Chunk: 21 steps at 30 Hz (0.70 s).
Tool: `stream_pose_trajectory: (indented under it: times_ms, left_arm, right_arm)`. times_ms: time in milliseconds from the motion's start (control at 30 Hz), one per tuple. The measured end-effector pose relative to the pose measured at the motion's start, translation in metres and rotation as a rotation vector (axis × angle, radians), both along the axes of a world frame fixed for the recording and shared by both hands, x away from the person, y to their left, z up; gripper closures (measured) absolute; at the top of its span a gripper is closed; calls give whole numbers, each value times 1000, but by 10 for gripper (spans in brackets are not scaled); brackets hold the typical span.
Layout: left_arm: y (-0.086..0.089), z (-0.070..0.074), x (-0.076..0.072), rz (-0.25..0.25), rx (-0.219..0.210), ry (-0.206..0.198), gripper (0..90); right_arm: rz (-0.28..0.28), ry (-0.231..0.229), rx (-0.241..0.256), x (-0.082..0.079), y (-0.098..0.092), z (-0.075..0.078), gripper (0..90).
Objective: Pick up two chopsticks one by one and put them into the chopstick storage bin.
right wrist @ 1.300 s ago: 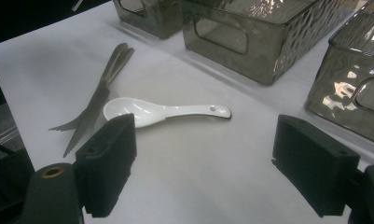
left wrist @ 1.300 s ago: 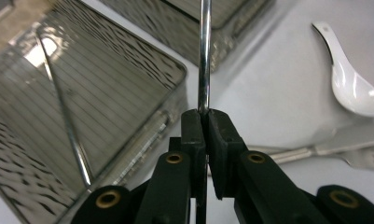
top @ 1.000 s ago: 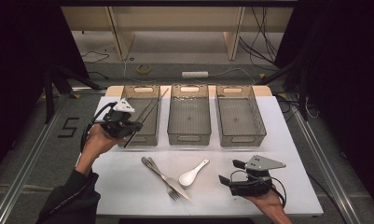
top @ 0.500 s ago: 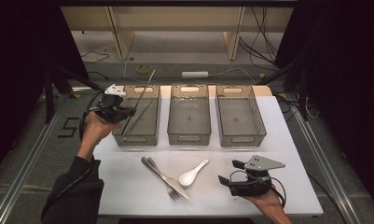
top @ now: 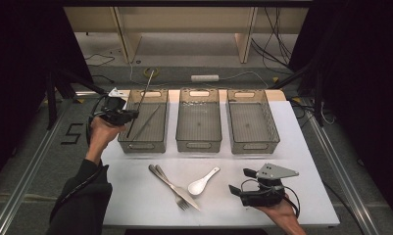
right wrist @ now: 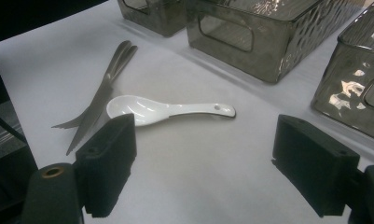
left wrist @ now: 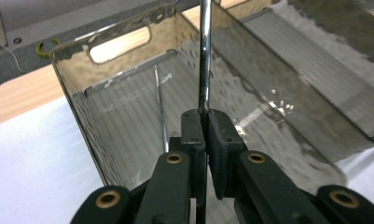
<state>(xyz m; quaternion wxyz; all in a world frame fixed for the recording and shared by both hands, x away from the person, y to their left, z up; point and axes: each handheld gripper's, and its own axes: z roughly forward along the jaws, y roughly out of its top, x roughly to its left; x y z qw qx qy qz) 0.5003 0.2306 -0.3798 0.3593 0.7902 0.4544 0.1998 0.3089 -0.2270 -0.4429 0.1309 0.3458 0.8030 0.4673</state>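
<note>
A thin, shiny metal chopstick [left wrist: 204,51] rises straight and rod-like from the left gripper [left wrist: 204,122], whose black jaws are pressed tight on its lower part. In the high view the left gripper [top: 116,115] sits at the left wall of the leftmost smoky clear plastic bin [top: 144,145], the chopstick [top: 144,91] slanting up and away over the bin toward its far end. A second metal chopstick [left wrist: 161,108] lies inside that bin. The right gripper [right wrist: 203,154], jaws spread wide and holding nothing, rests near on the white table [top: 135,196], close to a white ceramic spoon [right wrist: 166,110] and a steel knife and fork [right wrist: 100,95].
</note>
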Motion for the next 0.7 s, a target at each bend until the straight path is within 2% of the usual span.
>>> stream_pose_trajectory:
  times_ms: [333, 700]
  left_arm:
    - [5, -15, 5, 34, -4, 26, 848]
    - [5, -25, 5, 40, 8, 43, 847]
  right_arm:
    - [5, -2, -5, -1, 0, 0, 225]
    - [2, -5, -1, -2, 0, 1, 225]
